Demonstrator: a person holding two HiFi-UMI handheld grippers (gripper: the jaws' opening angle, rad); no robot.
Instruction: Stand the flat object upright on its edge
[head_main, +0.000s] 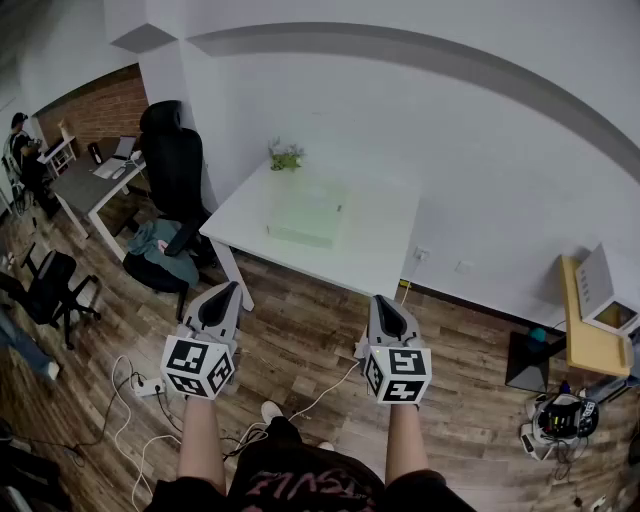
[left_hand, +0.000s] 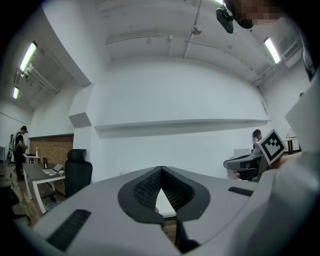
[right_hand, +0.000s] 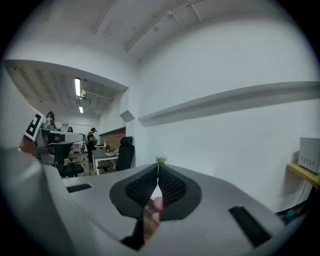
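In the head view, a pale green flat object (head_main: 308, 216) lies flat on a white table (head_main: 385, 250), with a small potted plant (head_main: 286, 155) near the table's far corner. The left gripper (head_main: 228, 288) and the right gripper (head_main: 383, 300) are held side by side over the wooden floor (head_main: 300, 345), both well short of the table and apart from the object. A black office chair (head_main: 175, 160) stands left of the table, beside a grey desk (head_main: 85, 185).

In the left gripper view, the left gripper's jaws are pressed together at their tips, with nothing pinched between them. A sliver of the white table top shows through the gap behind the tips, and the flat object cannot be made out here.

In the right gripper view, the right gripper's jaws likewise meet at the tips and grip nothing. The plant shows just above the tips, far off, and the office chair stands to the left of them.
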